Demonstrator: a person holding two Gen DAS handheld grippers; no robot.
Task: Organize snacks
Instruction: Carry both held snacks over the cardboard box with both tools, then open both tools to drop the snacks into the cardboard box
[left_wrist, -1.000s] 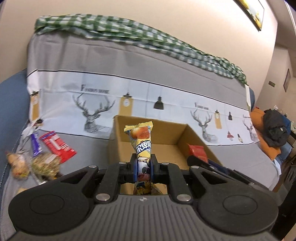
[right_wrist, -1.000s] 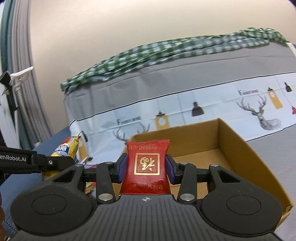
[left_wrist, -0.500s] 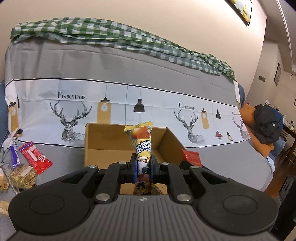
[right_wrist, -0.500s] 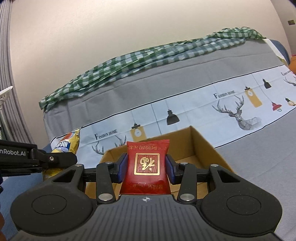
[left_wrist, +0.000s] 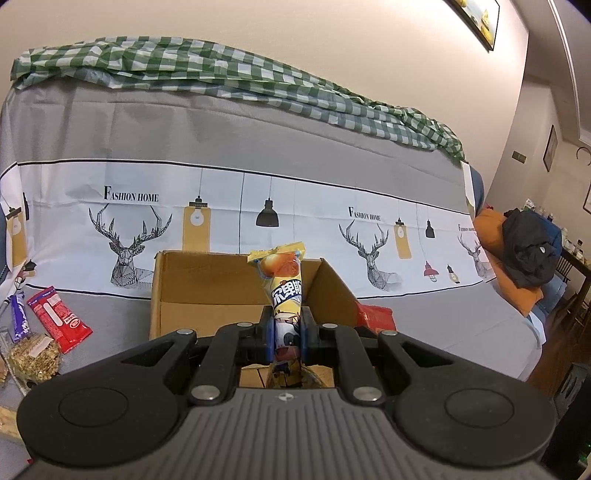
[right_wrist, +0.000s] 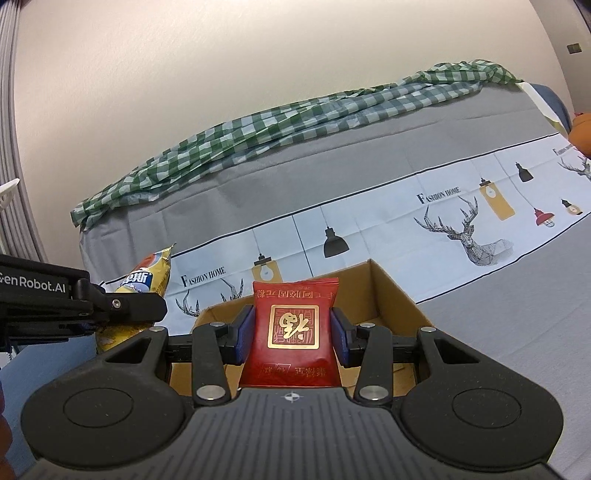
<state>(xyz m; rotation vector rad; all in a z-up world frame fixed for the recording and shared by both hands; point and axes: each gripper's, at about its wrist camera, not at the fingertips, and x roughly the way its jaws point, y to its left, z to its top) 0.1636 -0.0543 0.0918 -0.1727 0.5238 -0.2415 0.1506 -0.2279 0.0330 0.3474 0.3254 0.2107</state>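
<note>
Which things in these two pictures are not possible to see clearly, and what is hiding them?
- Left wrist view: the cardboard box floor, hidden by its front wall and the left gripper.
- Left wrist view: the red packet, mostly behind the box's corner.
- Right wrist view: the lower part of the yellow snack bag, covered by the other gripper.
- Left wrist view: the snacks at the left edge, cut off.

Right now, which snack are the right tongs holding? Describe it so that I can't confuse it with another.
Find the open cardboard box on the grey, deer-printed sofa cover. In front of it the right tongs clamp a flat red packet. Unlike the yellow packet in the left tongs, it bears a gold square emblem.
</note>
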